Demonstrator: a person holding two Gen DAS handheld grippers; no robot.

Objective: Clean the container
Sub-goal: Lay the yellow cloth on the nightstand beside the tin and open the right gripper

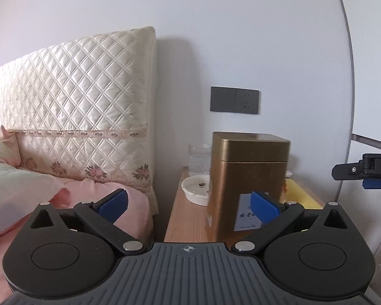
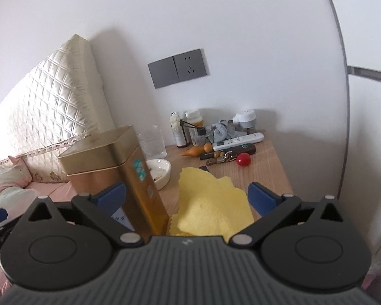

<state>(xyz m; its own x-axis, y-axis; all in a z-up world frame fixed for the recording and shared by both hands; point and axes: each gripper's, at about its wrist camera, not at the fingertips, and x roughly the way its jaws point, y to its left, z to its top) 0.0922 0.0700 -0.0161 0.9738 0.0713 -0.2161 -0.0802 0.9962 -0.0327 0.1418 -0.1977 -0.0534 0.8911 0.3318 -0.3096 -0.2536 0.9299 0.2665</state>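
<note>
A tall gold metal tin (image 1: 246,178) with a lid stands upright at the near left of a wooden bedside table (image 1: 183,218). It also shows in the right wrist view (image 2: 114,170). A yellow cloth (image 2: 210,203) lies crumpled on the table just right of the tin; a corner of it shows in the left wrist view (image 1: 299,193). My left gripper (image 1: 188,206) is open and empty, in front of the tin, its right pad before the tin's label. My right gripper (image 2: 186,198) is open and empty, above the cloth and the tin's right edge.
A white dish (image 2: 161,171) and a clear glass (image 2: 155,145) stand behind the tin. Bottles, a remote (image 2: 237,141), a red ball (image 2: 243,159) and small items crowd the table's back. A bed with a quilted headboard (image 1: 71,101) lies left. The wall holds a grey socket (image 1: 235,100).
</note>
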